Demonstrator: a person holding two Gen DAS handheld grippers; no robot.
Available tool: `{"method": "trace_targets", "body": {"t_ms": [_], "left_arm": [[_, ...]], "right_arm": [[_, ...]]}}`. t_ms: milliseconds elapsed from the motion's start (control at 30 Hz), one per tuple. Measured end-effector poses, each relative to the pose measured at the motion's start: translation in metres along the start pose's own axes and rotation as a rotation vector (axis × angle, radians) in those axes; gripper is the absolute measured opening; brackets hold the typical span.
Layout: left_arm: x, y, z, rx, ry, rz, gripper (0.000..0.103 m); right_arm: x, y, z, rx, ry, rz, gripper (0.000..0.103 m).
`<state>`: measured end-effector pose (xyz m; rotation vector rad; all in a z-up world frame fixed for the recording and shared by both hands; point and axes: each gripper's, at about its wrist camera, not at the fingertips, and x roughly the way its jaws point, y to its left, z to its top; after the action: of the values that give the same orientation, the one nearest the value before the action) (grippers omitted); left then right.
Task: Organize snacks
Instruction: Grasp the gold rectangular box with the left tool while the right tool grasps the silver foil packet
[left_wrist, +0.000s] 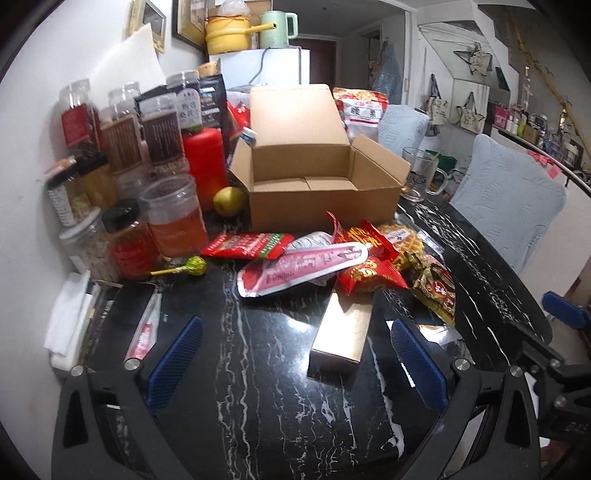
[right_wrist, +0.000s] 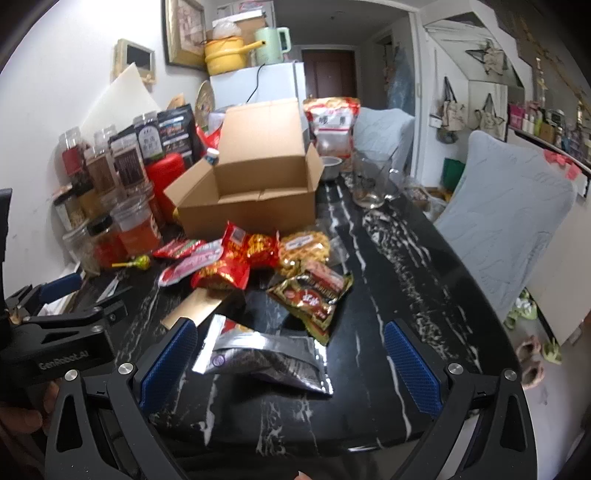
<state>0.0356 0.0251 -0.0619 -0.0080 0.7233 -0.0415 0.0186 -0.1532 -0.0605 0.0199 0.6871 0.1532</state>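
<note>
Two grippers sit at the bottom of their views, both with blue-padded fingers spread wide and nothing between them. The left gripper (left_wrist: 295, 363) hangs over bare black marble table (left_wrist: 258, 387), and part of the right one shows at the right edge of its frame. The right gripper (right_wrist: 290, 363) has a silver-and-black foil pouch (right_wrist: 264, 358) lying flat just ahead of its left finger, close to the pad; whether they touch I cannot tell.

Just past the left gripper, a gold rectangular box (left_wrist: 341, 336) lies lengthwise on the table, right of centre. Beyond it, mid-frame, the loose snacks are heaped: a pink-and-white flat packet (left_wrist: 299, 266), a red-and-green packet (left_wrist: 245, 245) to its left, red-and-gold wrappers (left_wrist: 369, 269) to its right, a waffle pack (right_wrist: 304, 247) and dark brown-red candy packets (right_wrist: 314, 295) at the heap's right side. A green lollipop (left_wrist: 194, 266) lies apart, left of the heap, by the jars.

Behind the heap stands an open cardboard box (left_wrist: 317, 173), lid flap up, with nothing visible inside. A yellow-green fruit (left_wrist: 229, 201) rests against its left corner. Jars and bottles (left_wrist: 122, 162) crowd the left edge along the wall. A glass mug (left_wrist: 419, 173) stands right of the box, and a large red-and-white bag (right_wrist: 332, 125) rises behind it.
</note>
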Motion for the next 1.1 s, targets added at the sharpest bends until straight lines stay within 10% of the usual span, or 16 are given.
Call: {"method": "trace_targets", "body": {"t_ms": [567, 1100], "left_arm": [[0.062, -0.020, -0.008, 0.128, 0.091, 0.040, 0.103], [0.095, -0.017, -0.015, 0.107, 0.218, -0.121, 0.081]], "right_arm": [[0.055, -0.010, -0.009, -0.045, 0.104, 0.027, 0.103], [0.073, -0.042, -0.021, -0.040, 0.191, 0.150, 0.103]]}}
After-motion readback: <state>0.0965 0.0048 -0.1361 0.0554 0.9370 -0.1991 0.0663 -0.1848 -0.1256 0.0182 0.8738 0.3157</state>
